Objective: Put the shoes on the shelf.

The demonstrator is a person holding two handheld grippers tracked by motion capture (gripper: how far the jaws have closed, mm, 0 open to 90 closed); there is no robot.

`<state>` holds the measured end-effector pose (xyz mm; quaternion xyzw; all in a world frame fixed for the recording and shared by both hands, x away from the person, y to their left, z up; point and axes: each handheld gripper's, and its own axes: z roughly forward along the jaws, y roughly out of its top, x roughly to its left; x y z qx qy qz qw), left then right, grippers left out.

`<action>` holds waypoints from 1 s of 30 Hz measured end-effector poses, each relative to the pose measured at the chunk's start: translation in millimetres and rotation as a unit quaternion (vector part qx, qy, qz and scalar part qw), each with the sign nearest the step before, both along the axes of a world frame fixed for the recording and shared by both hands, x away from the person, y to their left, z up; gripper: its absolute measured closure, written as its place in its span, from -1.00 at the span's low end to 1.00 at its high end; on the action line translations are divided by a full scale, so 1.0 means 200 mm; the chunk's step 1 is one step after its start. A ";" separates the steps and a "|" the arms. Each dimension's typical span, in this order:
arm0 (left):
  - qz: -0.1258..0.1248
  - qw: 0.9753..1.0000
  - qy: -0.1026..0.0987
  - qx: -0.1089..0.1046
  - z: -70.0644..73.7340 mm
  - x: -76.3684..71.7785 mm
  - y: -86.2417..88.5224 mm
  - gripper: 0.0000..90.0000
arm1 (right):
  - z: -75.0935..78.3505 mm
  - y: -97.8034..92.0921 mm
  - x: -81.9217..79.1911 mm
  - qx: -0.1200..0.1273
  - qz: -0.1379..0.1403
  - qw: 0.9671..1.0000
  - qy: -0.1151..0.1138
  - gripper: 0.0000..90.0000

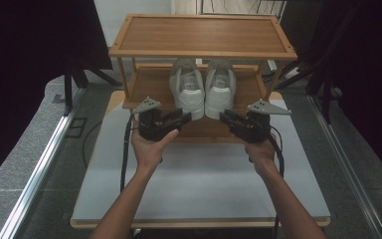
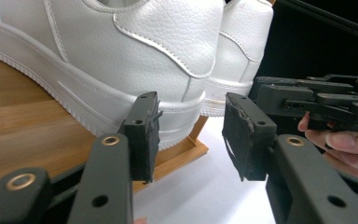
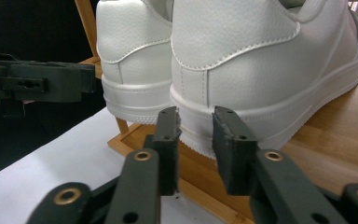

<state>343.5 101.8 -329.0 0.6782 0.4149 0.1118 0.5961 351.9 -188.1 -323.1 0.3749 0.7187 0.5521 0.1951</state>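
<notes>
High view: a pair of white leather sneakers sits side by side on the lower shelf (image 1: pixel 144 92) of a two-tier wooden rack, heels at the shelf's front edge and toes pointing toward its back, so each shoe's long axis runs away from the person. The left gripper (image 1: pixel 181 119) comes in at the heel of the left white sneaker (image 1: pixel 188 89), the right gripper (image 1: pixel 226 118) at the heel of the right white sneaker (image 1: pixel 221 88) — each hand is nearer its own shoe. In the left gripper view the jaws stand wide and empty, just short of the heel. In the right gripper view the jaws stand narrower, also empty, with the heel straight ahead between them.
</notes>
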 end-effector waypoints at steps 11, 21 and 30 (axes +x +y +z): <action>0.010 1.000 -0.006 -0.011 -0.04 -0.11 0.09 0.12 | -0.07 -0.13 -0.12 0.024 -0.006 0.999 -0.020 0.44; 0.013 1.000 0.017 -0.003 -0.21 -0.29 0.22 0.07 | -0.28 -0.23 -0.28 0.041 -0.012 0.999 -0.018 0.22; 0.032 0.999 0.039 0.017 -0.38 -0.40 0.31 0.05 | -0.46 -0.30 -0.37 0.008 -0.024 1.000 -0.008 0.06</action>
